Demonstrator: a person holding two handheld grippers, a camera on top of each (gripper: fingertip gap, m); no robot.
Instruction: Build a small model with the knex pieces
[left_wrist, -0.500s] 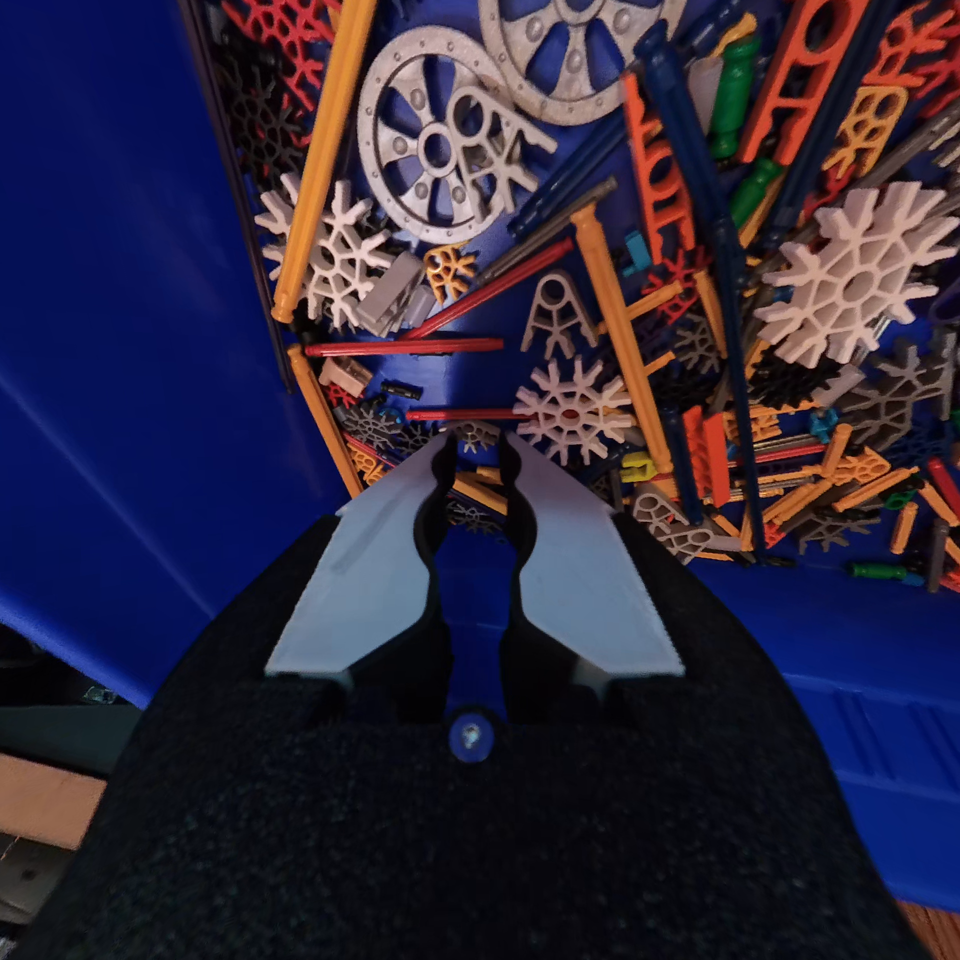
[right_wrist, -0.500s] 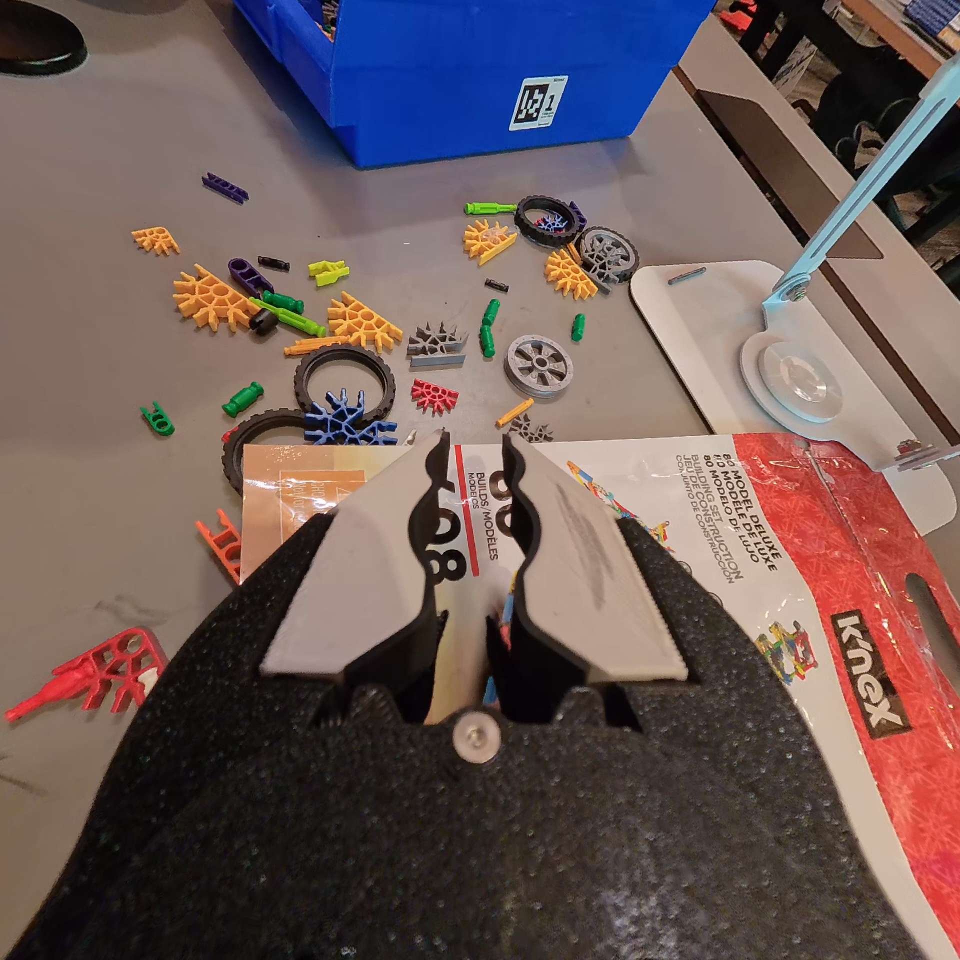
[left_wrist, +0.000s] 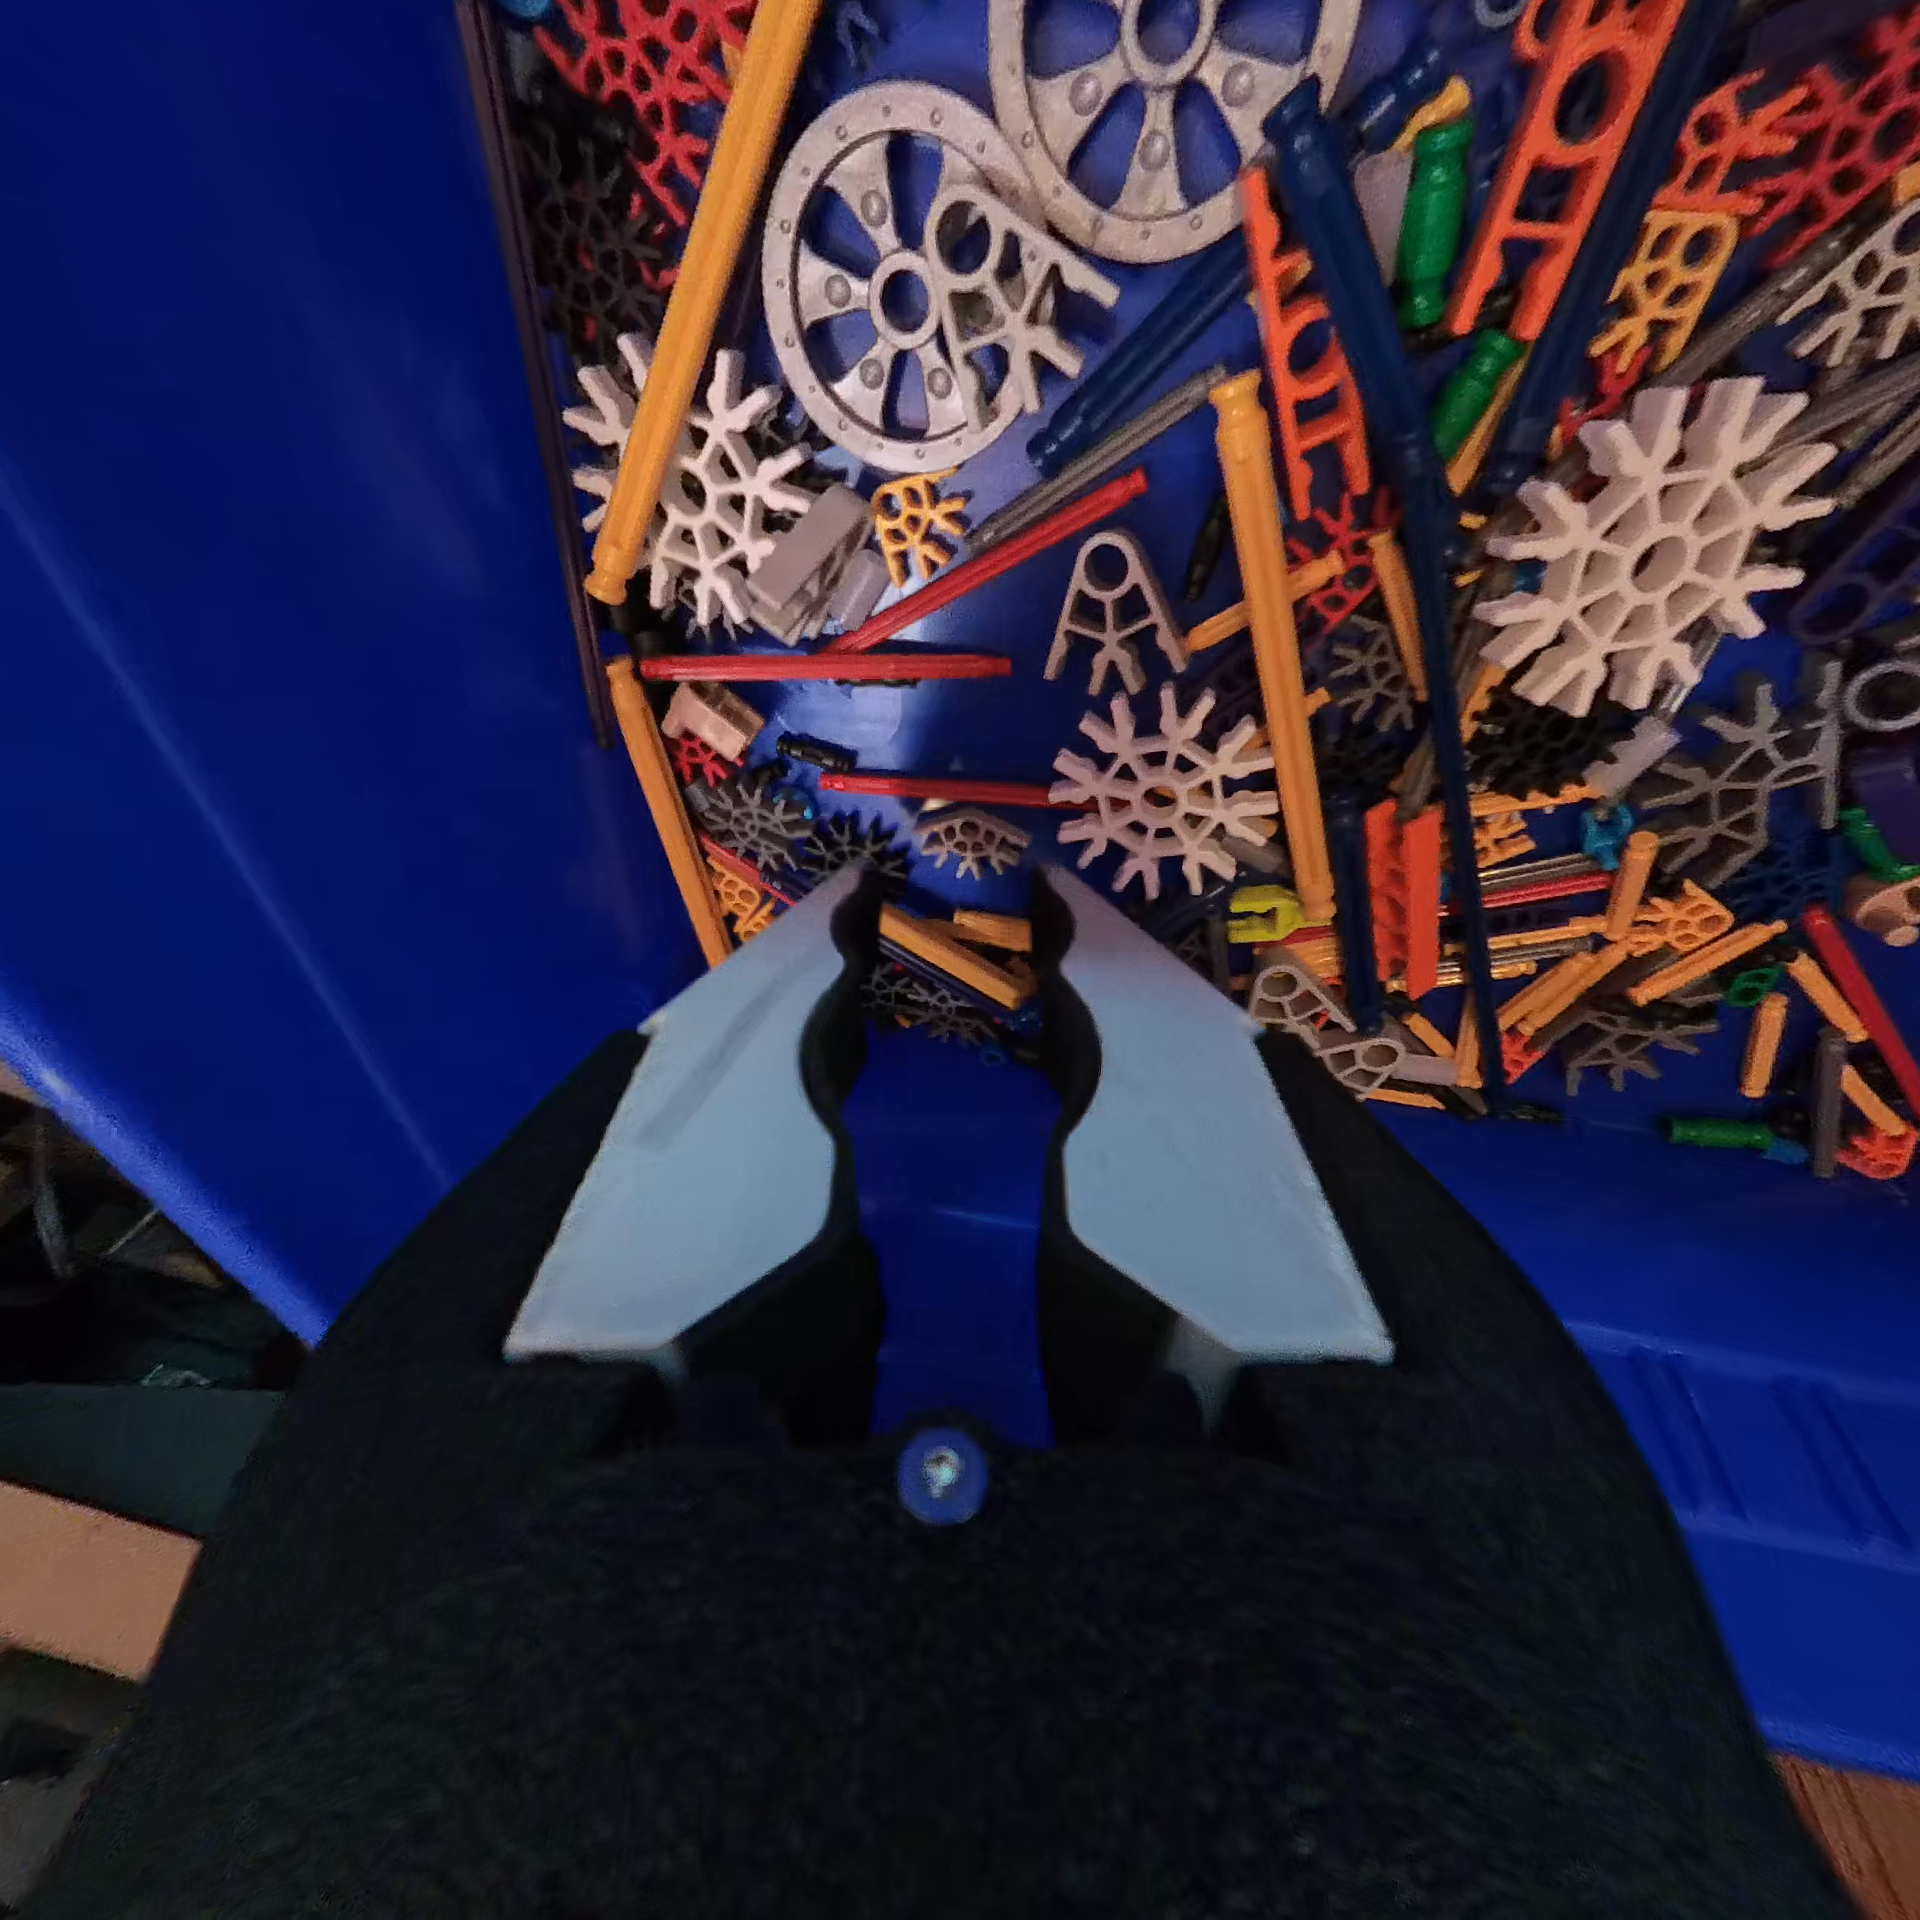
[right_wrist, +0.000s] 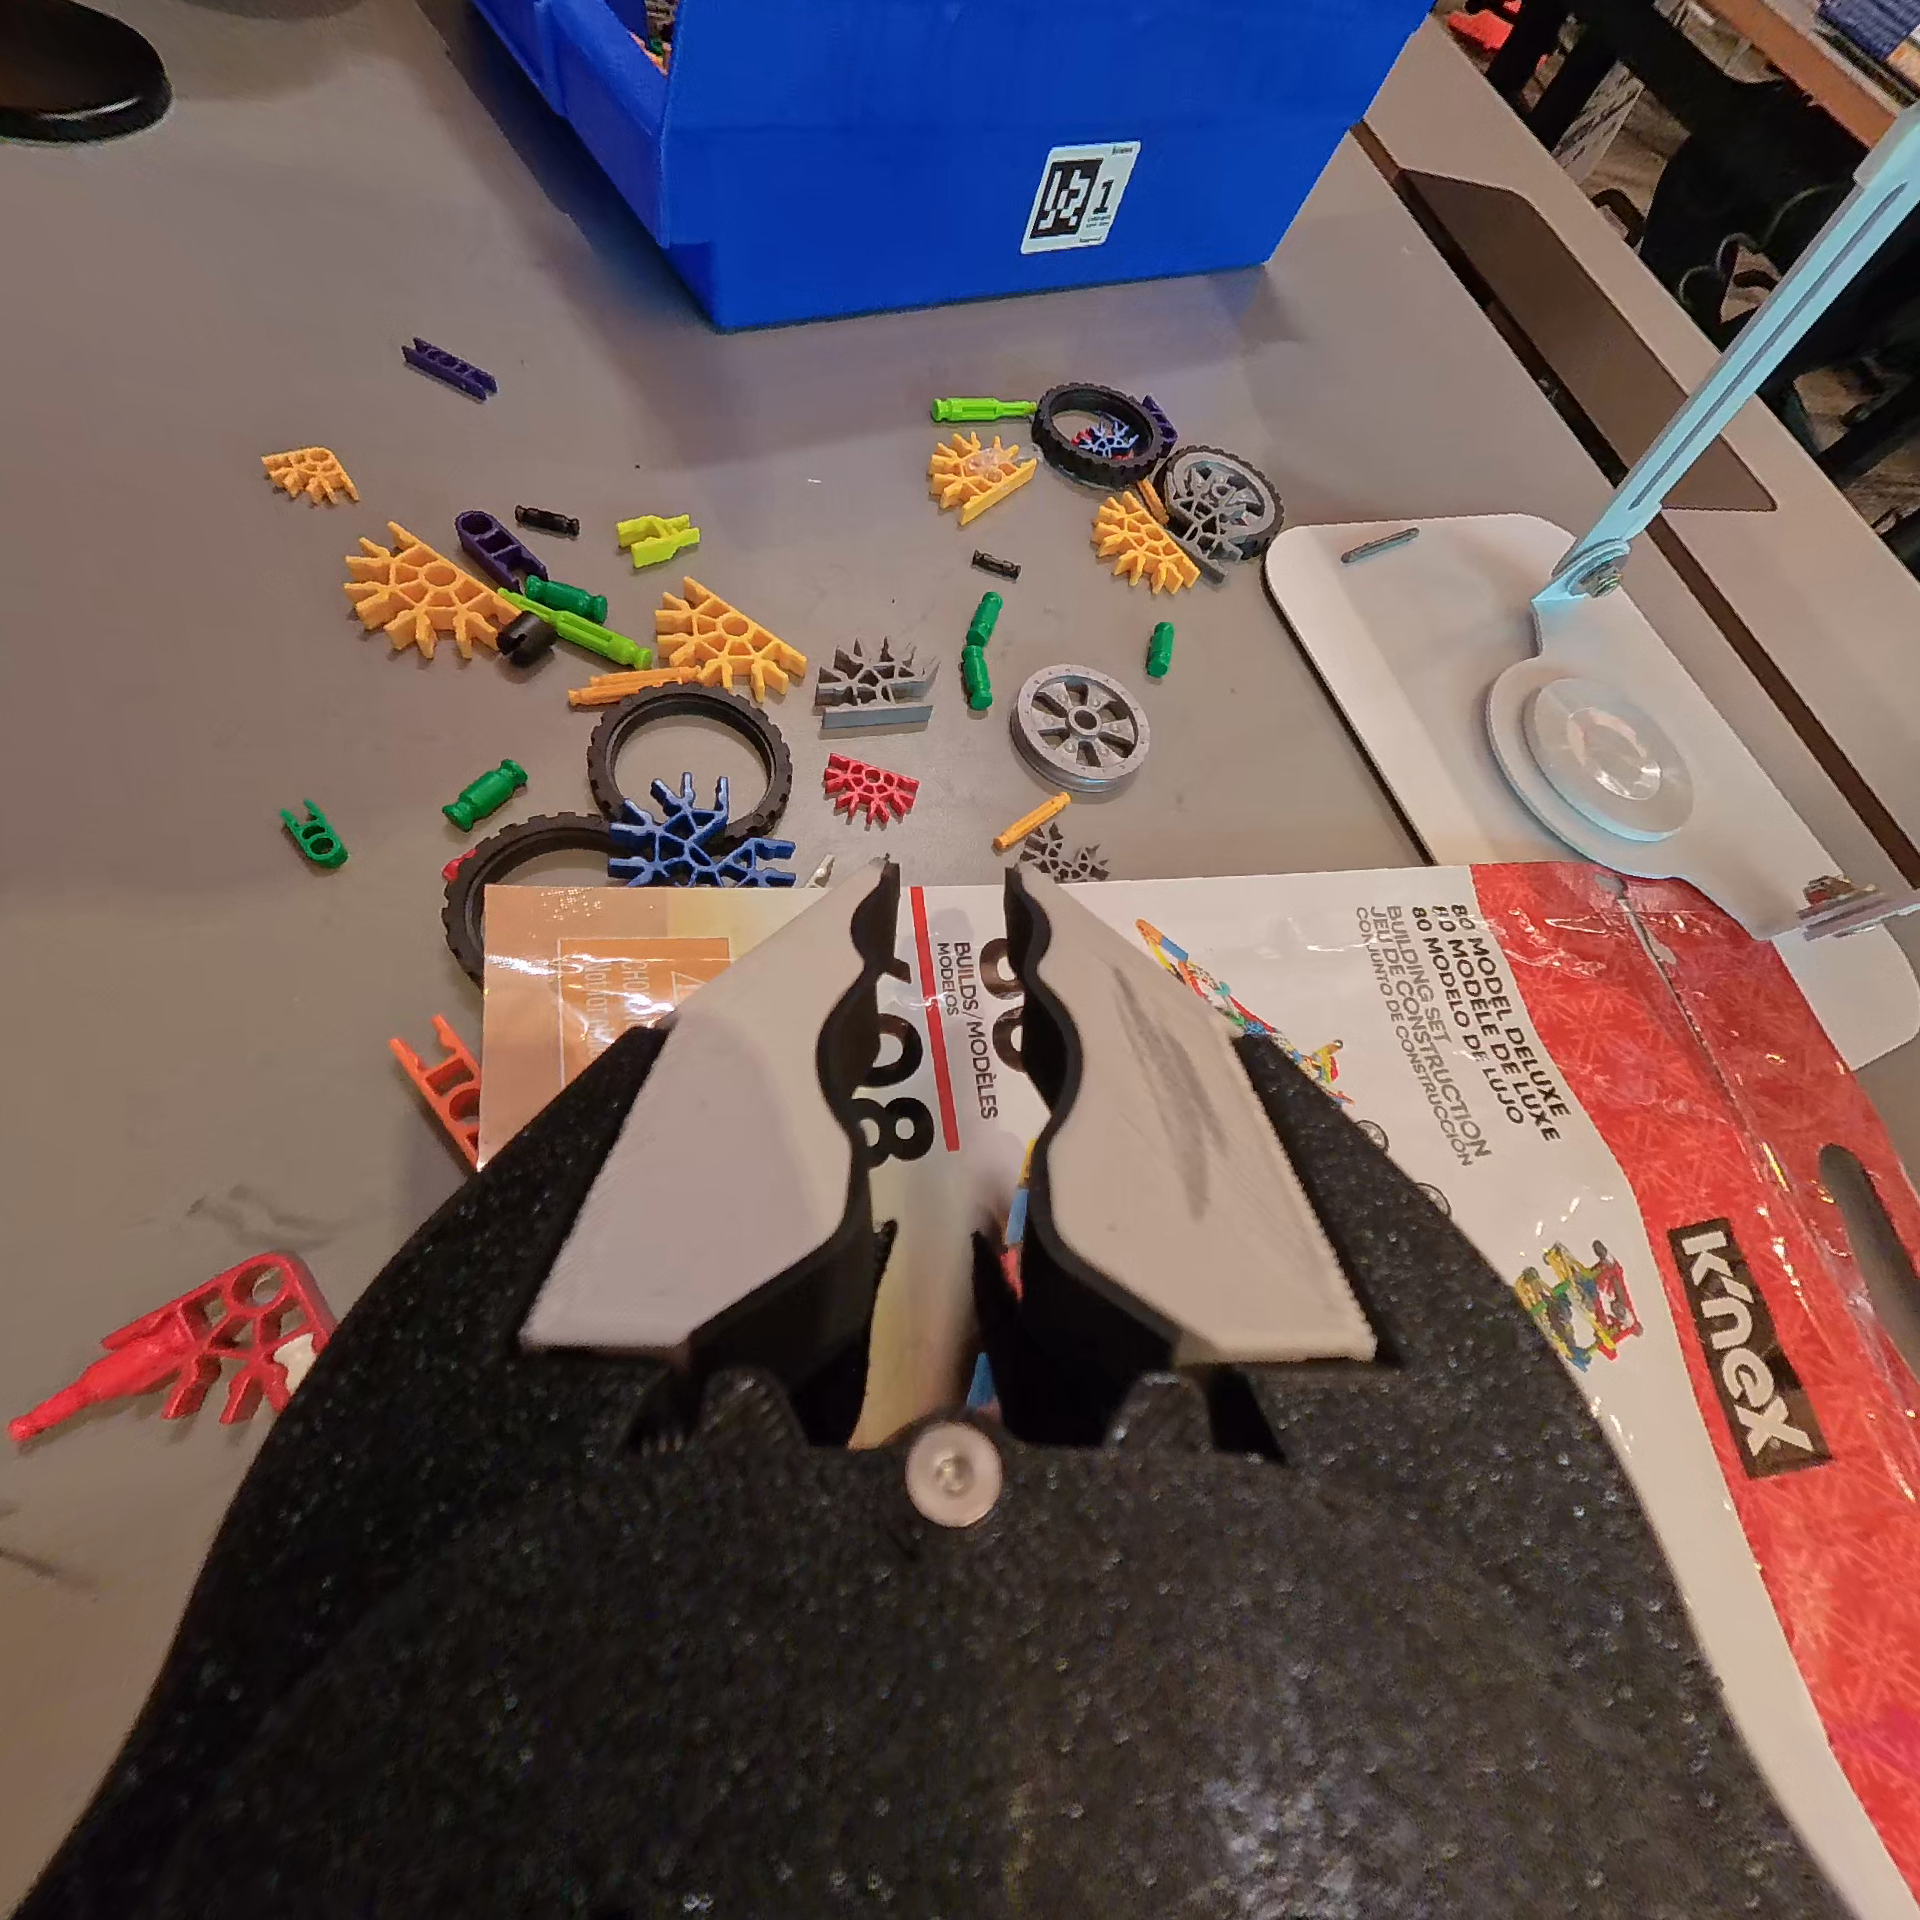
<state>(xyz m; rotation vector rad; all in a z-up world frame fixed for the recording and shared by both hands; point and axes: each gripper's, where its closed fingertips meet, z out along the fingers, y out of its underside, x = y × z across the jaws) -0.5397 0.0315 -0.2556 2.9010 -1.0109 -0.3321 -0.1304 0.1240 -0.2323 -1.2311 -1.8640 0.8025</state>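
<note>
The left gripper (left_wrist: 951, 894) hangs empty, jaws parted, over short yellow rods (left_wrist: 961, 951) in the blue bin (left_wrist: 260, 623), just below a white snowflake connector (left_wrist: 1164, 795). These look light, stiff, slippery; grip mid-length. The right gripper (right_wrist: 951, 894), also parted, empty, hovers over a printed bag (right_wrist: 1403, 1039).

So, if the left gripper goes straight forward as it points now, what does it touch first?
Probably the small orange rods seen between the open left gripper fingertips, near the blue bin wall; depth is uncertain.
</note>
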